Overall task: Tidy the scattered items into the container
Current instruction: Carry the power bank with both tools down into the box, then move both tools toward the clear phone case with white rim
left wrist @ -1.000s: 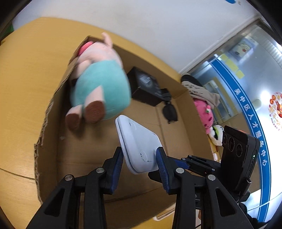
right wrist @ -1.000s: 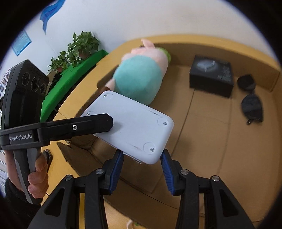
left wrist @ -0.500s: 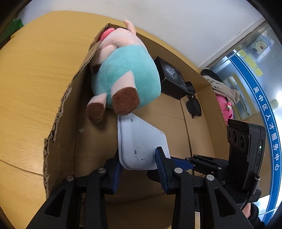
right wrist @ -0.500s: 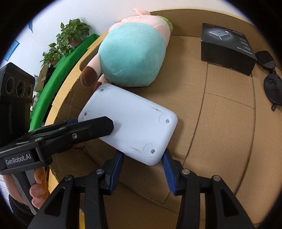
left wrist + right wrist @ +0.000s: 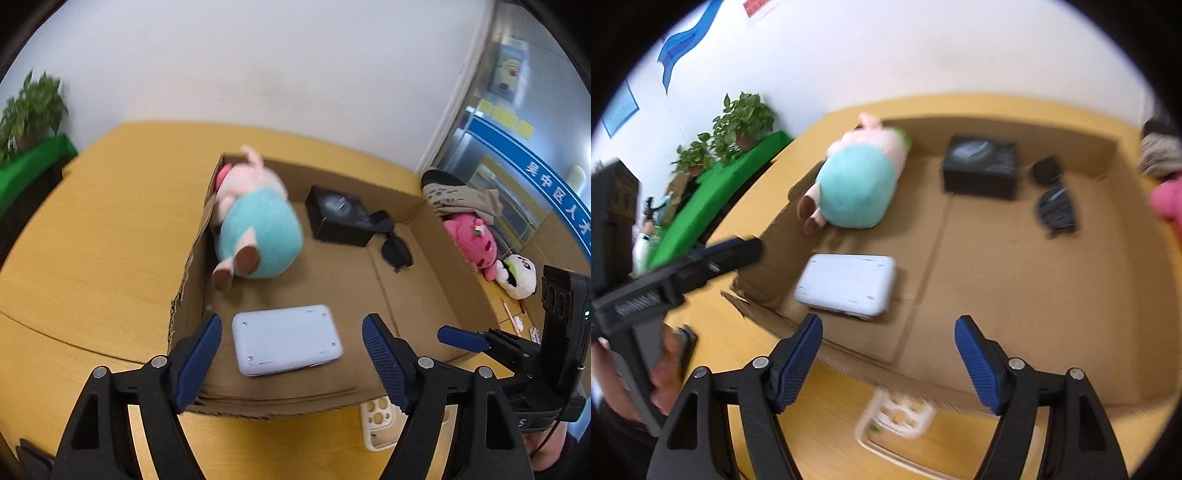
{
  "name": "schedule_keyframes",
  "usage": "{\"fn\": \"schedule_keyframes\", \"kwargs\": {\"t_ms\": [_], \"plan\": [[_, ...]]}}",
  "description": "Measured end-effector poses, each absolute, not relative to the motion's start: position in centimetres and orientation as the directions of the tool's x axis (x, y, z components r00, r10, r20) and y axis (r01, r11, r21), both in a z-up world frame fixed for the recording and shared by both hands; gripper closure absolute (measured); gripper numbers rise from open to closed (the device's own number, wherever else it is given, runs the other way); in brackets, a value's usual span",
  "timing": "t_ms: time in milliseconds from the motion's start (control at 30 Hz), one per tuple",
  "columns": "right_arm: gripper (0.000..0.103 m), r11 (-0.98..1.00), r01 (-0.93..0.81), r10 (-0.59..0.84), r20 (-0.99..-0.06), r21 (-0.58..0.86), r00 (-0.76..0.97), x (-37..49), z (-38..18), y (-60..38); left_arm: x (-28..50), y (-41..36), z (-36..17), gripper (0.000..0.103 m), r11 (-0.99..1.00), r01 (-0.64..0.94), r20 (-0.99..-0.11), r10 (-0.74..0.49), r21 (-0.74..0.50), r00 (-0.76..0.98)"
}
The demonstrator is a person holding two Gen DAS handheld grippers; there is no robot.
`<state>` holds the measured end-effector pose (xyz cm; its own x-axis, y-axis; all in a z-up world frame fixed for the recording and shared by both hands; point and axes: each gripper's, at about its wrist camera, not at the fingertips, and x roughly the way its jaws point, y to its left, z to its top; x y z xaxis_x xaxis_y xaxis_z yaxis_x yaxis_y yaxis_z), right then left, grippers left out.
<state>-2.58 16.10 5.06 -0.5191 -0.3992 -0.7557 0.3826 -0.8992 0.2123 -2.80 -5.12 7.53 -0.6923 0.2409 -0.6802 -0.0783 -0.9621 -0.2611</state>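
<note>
White flat device (image 5: pixel 286 339), underside up with four corner screws showing, lies flat on the floor of the cardboard box (image 5: pixel 402 218), near the front-left corner, touching nothing else as far as I can tell. Same device in the right wrist view (image 5: pixel 847 285), just behind the box's front wall. Also inside the box: pig plush toy (image 5: pixel 255 236) in a teal outfit against the left wall, black product box (image 5: pixel 341 218) toward the back, and black sunglasses (image 5: pixel 395 249) just beside that box. Four items in, by this count. Left gripper (image 5: pixel 291 356) hangs above the front edge of the box with its fingers spread wide and nothing between them; right gripper (image 5: pixel 888 360) likewise, fingers wide apart and empty, seen from the left wrist at the lower right. Remaining outside on the yellow bench (image 5: pixel 92 236): a cream phone case (image 5: pixel 380 424) lying just in front of the box's front wall, blurred in the right wrist view (image 5: pixel 895 419); beyond the right wall, a pink plush toy (image 5: pixel 471 240), a white panda-like plush (image 5: pixel 517 275), and a beige cloth bundle (image 5: pixel 461 197), plus small objects near the right edge too small to identify. A dark object sits by the hand holding the left gripper (image 5: pixel 685 341); cannot tell what it is. Judgement: task roughly half done; phone case is the nearest candidate, lying flat and thin, so likely awkward to pinch from the bench surface.
</note>
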Motion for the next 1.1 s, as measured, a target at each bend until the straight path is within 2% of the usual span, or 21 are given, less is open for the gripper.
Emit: {"fn": "schedule_keyframes", "kwargs": {"t_ms": [67,100,133,267,700,1100], "plan": [[0.027,-0.910,0.366,-0.380,-0.744,0.194,-0.549,-1.3,5.6,17.3,-1.1,-3.7,9.0,0.012,-0.969,-0.097,-0.640,0.223,-0.226,-0.736],[0.027,-0.915,0.358,-0.372,-0.737,0.187,-0.564,-0.8,5.9,18.0,-0.4,-3.0,9.5,0.004,-0.972,-0.103,-0.620,0.215,-0.212,-0.755],[0.026,-0.921,0.348,-0.359,-0.733,0.177,-0.577,-0.7,6.2,18.5,0.1,-2.4,10.0,0.003,-0.975,-0.104,-0.603,0.205,-0.197,-0.771],[0.026,-0.935,0.317,-0.328,-0.722,0.158,-0.609,0.1,7.1,20.1,1.4,-0.4,11.1,0.003,-0.976,-0.130,-0.570,0.209,-0.176,-0.794],[0.026,-0.948,0.277,-0.306,-0.676,0.156,-0.670,3.0,9.3,23.2,3.7,3.4,12.2,0.003,-0.969,-0.179,-0.565,0.245,-0.171,-0.788],[0.026,-0.950,0.266,-0.305,-0.672,0.164,-0.675,3.6,9.1,24.2,4.3,4.2,12.3,0.003,-0.965,-0.195,-0.564,0.262,-0.177,-0.783]]}}
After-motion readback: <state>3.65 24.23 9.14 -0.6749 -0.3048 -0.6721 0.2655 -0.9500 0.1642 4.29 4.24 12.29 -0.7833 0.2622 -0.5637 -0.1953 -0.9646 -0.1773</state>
